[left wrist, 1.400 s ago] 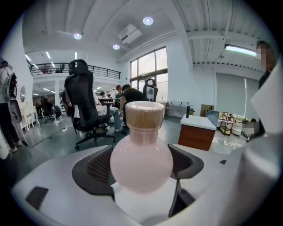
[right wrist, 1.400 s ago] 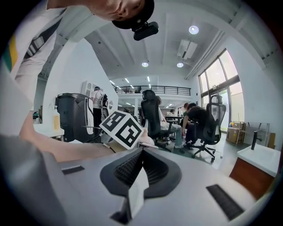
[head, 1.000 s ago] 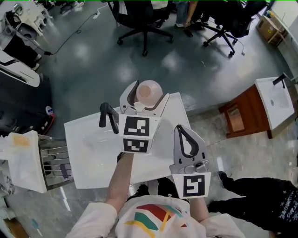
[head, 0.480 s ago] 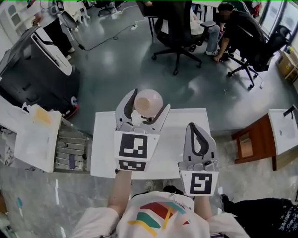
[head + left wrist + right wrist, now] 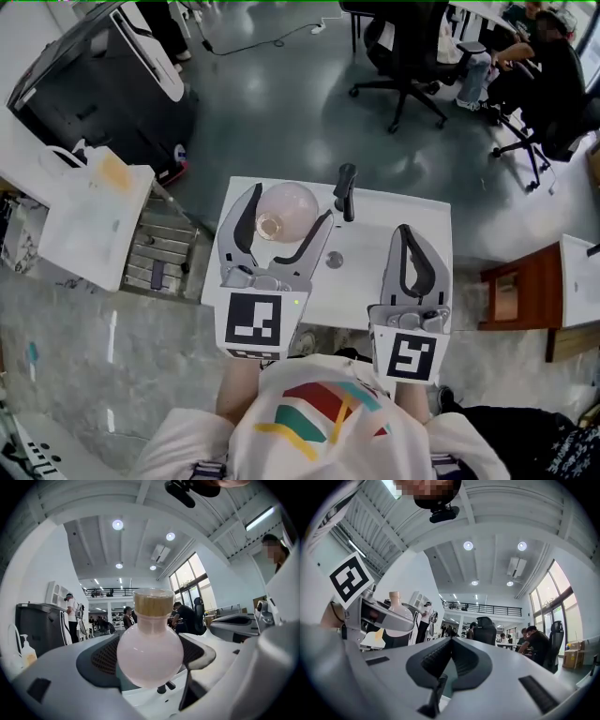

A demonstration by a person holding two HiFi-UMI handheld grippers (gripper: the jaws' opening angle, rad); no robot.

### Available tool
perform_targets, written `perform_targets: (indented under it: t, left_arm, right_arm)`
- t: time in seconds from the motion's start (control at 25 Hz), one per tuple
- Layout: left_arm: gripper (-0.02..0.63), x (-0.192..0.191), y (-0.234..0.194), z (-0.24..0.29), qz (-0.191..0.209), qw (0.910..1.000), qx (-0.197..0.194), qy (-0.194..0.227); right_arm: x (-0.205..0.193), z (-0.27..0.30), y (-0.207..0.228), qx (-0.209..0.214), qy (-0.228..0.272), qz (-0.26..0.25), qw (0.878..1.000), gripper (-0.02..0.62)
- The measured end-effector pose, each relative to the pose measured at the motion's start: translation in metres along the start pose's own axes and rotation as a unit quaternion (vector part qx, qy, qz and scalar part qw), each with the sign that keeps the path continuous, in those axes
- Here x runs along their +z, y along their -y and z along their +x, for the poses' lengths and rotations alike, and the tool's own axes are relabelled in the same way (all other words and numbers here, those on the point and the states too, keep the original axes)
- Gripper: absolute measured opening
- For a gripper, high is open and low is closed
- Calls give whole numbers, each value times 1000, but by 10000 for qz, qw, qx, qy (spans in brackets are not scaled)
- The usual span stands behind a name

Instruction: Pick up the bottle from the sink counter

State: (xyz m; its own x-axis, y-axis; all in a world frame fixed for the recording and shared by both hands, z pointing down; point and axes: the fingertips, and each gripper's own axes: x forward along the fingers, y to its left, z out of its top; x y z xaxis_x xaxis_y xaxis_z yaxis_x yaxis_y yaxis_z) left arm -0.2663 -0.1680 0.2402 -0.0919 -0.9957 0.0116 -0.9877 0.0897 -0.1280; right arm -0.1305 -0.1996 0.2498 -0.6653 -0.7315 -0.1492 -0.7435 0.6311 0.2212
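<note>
A round pink bottle with a cork-coloured top hangs above the white sink counter, and my left gripper is shut on its belly. The left gripper view shows the bottle upright between the dark pads, its top clear above them. Right of it, my right gripper hovers over the counter's right part, shut with nothing held. In the right gripper view its jaws meet, and the bottle shows at the left.
A black faucet rises at the basin's far edge, just right of the bottle, with the drain nearer me. A white cart stands left, a wooden stand right. Office chairs and seated people fill the floor beyond.
The view has swung, so the counter now lies square under both grippers. The left gripper, still holding the bottle, now sits left of the faucet. The right gripper stays shut beside it.
</note>
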Motion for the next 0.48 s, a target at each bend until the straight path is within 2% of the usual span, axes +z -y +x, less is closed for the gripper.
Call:
perform_targets:
  t: [0.24,0.36,0.48]
  left_arm:
    - [383,-10,-3,-31,-113,9995,259,154]
    - [383,-20,-11,-34,28,9992,379,121]
    - [383,-25,-14,-32,-31,9990,427,96]
  right_arm:
    - [-3,1,-13,88,-42,-110,9999,12]
    - [-4,2,-18,82,-53,-51,9999,12]
    - [-6,-1,-17,52,-80,-59,9999,12]
